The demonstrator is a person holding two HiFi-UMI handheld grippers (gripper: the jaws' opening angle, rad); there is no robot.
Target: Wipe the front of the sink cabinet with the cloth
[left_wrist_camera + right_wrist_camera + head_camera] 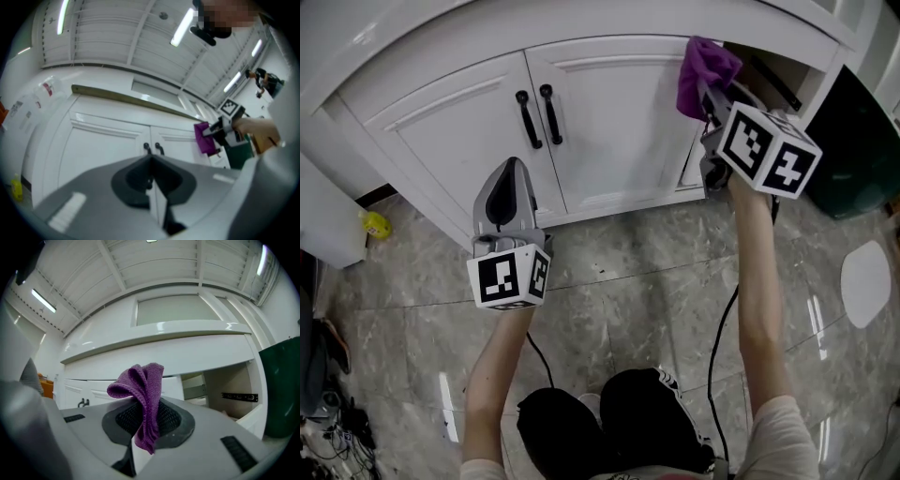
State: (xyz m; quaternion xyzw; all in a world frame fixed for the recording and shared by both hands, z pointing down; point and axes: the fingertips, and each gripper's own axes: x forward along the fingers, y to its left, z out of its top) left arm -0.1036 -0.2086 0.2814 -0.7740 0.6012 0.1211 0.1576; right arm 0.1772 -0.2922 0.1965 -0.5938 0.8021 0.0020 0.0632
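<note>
White sink cabinet point(412, 89) fills the top of the head view, so going left to right. Left gripper point(512, 171) hangs low in front of the left door point(455, 141), near that door's bottom edge. Its jaws are pressed together with nothing between them, so it's just along for the ride. The two black handles point(538, 116) sit side by side where the doors meet.

The right door point(614, 131) is where the action is. The purple cloth point(705, 70) is pinched in the right gripper point(712, 101), up at that door's top right corner, just under the counter edge. In the right gripper view the cloth point(143, 399) stands bunched out of the clamped jaws, with its long axis running up and down and a folded lump flopping left. The cabinet front is straight ahead of it. I honestly can't tell if the cloth is touching the door or is just shy of it. My guess is the next bit is pressing in and sweeping left across the doors, since nearly all of the cabinet front lies to that side.

Right of that door there's an open compartment point(769, 73). All I can make out inside is a dark rail point(239, 397) on its wall. Further right sits a dark green bin point(853, 159), and I can't see what's in it.
</note>
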